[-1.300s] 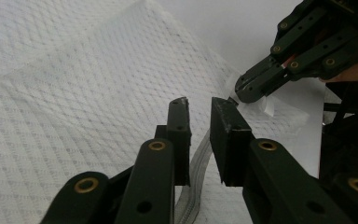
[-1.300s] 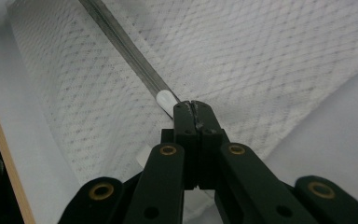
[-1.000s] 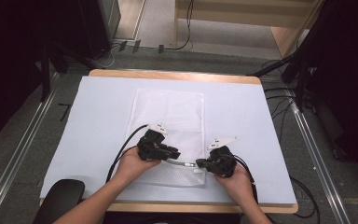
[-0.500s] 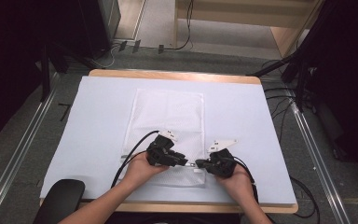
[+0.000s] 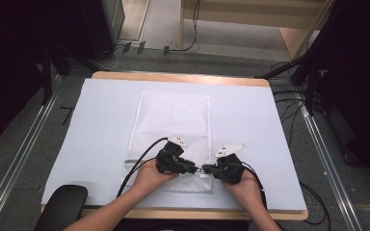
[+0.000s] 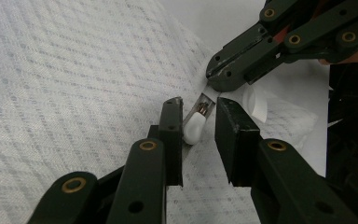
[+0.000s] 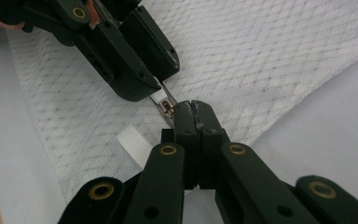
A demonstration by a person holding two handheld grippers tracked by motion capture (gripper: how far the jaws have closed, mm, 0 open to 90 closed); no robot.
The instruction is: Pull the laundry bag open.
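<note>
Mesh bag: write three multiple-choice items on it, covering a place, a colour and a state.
1. Where is the zipper pull?
A. between the left tool's jaws
B. on the floor
C. at the bag's far edge
2. What colour is the mesh bag?
A. black
B. white
C. red
3. How does the right tool stand?
A. wide open
B. shut on the mesh bag
C. holding a cup
Answers: A, the pull sits in the gap between the open jaws; B, the weave is white; B, the jaws meet on the fabric's edge.
</note>
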